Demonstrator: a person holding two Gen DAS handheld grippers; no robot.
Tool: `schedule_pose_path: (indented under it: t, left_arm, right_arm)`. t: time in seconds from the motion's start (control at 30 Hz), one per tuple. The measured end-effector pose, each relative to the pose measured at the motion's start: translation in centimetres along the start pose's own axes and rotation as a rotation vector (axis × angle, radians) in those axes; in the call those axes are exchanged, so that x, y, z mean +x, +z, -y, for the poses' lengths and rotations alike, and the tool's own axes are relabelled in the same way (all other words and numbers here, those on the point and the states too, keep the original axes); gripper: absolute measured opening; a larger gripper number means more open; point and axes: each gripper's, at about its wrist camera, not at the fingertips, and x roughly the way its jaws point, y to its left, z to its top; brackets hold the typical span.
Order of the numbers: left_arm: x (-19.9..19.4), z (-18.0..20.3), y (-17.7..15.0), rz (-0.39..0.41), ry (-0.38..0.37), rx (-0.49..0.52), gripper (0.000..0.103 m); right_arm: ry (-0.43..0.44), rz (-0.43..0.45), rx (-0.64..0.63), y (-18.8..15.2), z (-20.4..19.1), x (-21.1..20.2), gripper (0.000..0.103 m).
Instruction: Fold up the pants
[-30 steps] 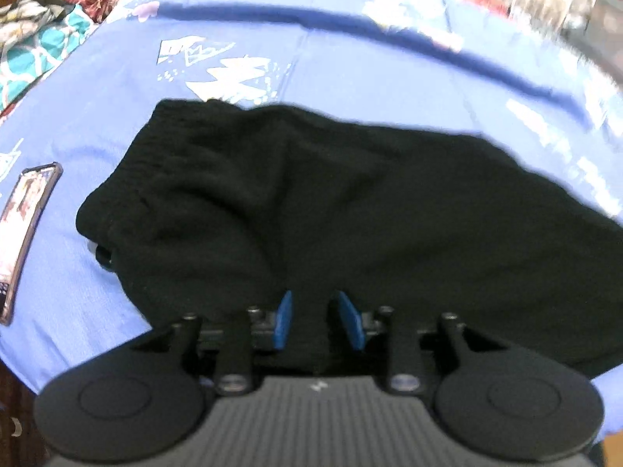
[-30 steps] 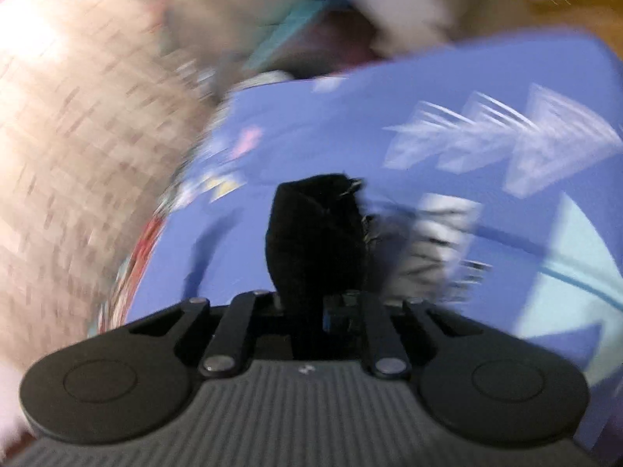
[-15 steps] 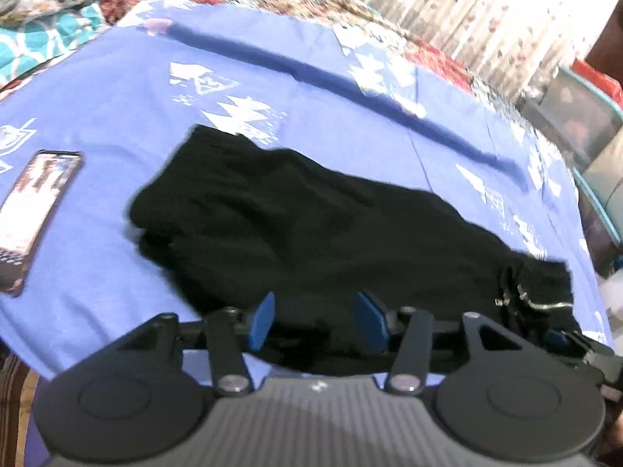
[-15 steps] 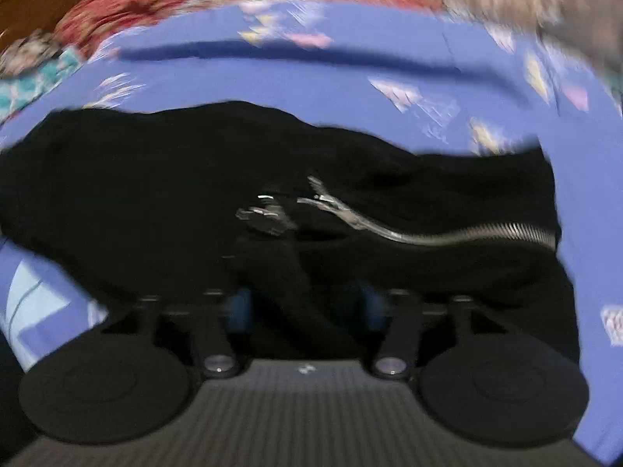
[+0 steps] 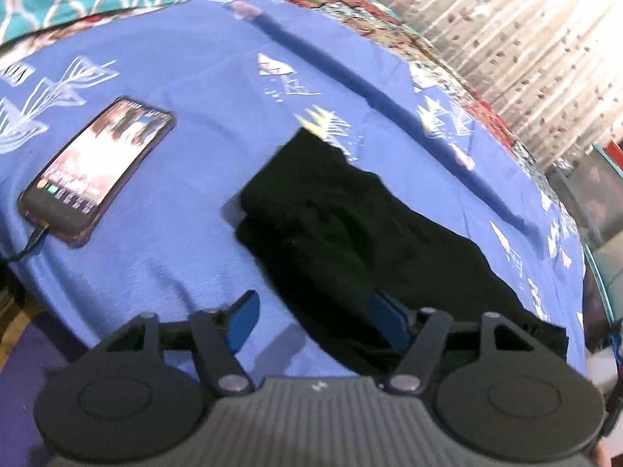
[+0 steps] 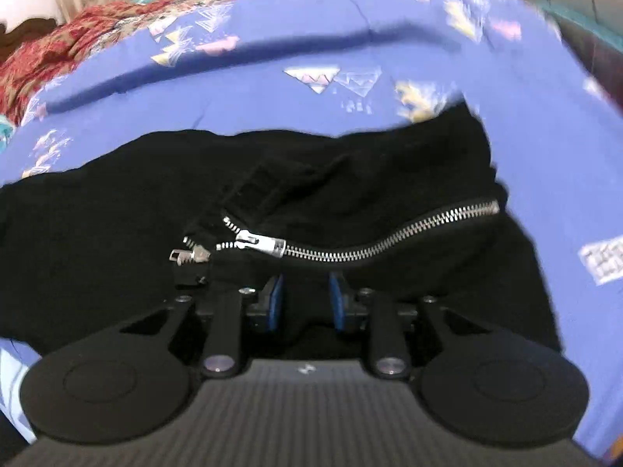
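Black pants (image 5: 350,241) lie folded in a long strip on the blue patterned sheet (image 5: 187,62). My left gripper (image 5: 315,317) is open, its blue pads wide apart over the near edge of the pants, holding nothing. In the right wrist view the pants (image 6: 117,210) fill the middle, with a silver zipper (image 6: 350,245) curving across the top layer. My right gripper (image 6: 305,297) is open, pads apart, right at the cloth below the zipper.
A phone (image 5: 97,167) with a lit screen and a cable lies on the sheet left of the pants. A red patterned blanket (image 6: 46,50) and a curtain (image 5: 525,39) lie beyond the sheet. The bed edge runs near my left gripper.
Both grippers have let go of the pants and opened. The right gripper brought the leg end over onto the pants. The left gripper pulled back and turned left, so the phone shows more centrally.
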Motion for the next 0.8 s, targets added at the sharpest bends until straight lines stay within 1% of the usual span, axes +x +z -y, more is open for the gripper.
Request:
schedule_pose_path:
  t: [0.03, 0.07, 0.13, 0.17, 0.2, 0.23, 0.3, 0.4, 0.43, 0.47, 0.5, 0.53, 0.57, 0.6, 0.63, 0.67, 0.7, 0.73, 0.77, 0.8]
  left_arm:
    - [0.1, -0.4, 0.0, -0.003, -0.002, -0.020, 0.080]
    - [0.3, -0.9, 0.1, -0.005, -0.009, -0.041, 0.085]
    - [0.9, -1.5, 0.5, -0.016, -0.035, -0.074, 0.086]
    - [1.4, -1.7, 0.7, -0.021, -0.052, -0.087, 0.087]
    - [1.9, -1.9, 1.1, -0.026, -0.073, -0.102, 0.091]
    - [2.6, -2.0, 1.3, -0.030, -0.087, -0.119, 0.096]
    - [3.9, -2.2, 1.8, -0.042, -0.101, -0.155, 0.096]
    - [5.8, -2.5, 2.2, -0.064, -0.108, -0.212, 0.095]
    - [6.1, -2.6, 2.2, -0.061, -0.105, -0.229, 0.090]
    - [6.3, -2.5, 2.2, -0.057, -0.099, -0.233, 0.083]
    - [6.5, -2.4, 2.2, -0.060, -0.089, -0.231, 0.059]
    - [7.0, -2.4, 2.2, -0.076, -0.068, -0.233, 0.042]
    - [7.2, -2.6, 2.1, -0.081, -0.056, -0.237, 0.038]
    - [7.3, -2.7, 2.0, -0.080, -0.060, -0.242, 0.027]
    - [7.3, -2.7, 1.9, -0.081, -0.067, -0.248, 0.022]
    - [7.2, -2.5, 1.9, -0.076, -0.061, -0.244, 0.020]
    - [6.9, -1.9, 1.9, -0.063, -0.059, -0.222, 0.019]
    - [6.4, -0.8, 1.9, -0.039, -0.062, -0.169, 0.018]
    - [6.0, 0.7, 1.9, -0.013, -0.066, -0.104, 0.018]
    - [5.5, 2.7, 1.9, 0.014, -0.071, -0.014, 0.017]
  right_arm:
    - [-0.025, -0.004, -0.007, 0.3, -0.7, -0.7, 0.029]
    - [-0.032, 0.026, -0.003, 0.5, -1.3, -1.7, 0.029]
    - [0.004, 0.085, 0.009, 0.8, -2.4, -3.5, 0.029]
    - [0.038, 0.096, 0.022, 1.1, -3.6, -4.1, 0.029]
    - [0.080, 0.094, 0.041, 1.3, -4.6, -4.4, 0.029]
    - [0.145, 0.076, 0.059, 1.7, -6.0, -4.4, 0.028]
    - [0.265, 0.025, 0.064, 2.6, -9.1, -3.5, 0.027]
    - [0.394, -0.048, 0.031, 4.1, -14.9, -1.5, 0.021]
    - [0.440, -0.069, 0.030, 5.0, -16.5, -0.4, 0.020]
    - [0.495, -0.093, 0.029, 5.4, -18.7, 0.6, 0.018]
    - [0.533, -0.117, 0.036, 6.4, -19.9, 2.4, 0.017]
    - [0.566, -0.154, 0.049, 6.7, -21.7, 4.0, 0.015]
    - [0.586, -0.199, 0.069, 7.3, -22.7, 6.1, 0.015]
    - [0.603, -0.262, 0.089, 7.7, -23.9, 8.4, 0.015]
    - [0.604, -0.336, 0.101, 7.3, -25.3, 10.7, 0.013]
    - [0.589, -0.420, 0.102, 6.1, -26.8, 12.6, 0.001]
    - [0.588, -0.388, 0.123, 5.3, -27.4, 13.0, 0.001]
    - [0.590, -0.369, 0.118, 5.3, -28.2, 13.0, 0.001]
    - [0.592, -0.372, 0.105, 5.9, -28.7, 12.9, 0.001]
    - [0.601, -0.385, 0.099, 6.6, -29.0, 12.7, 0.002]
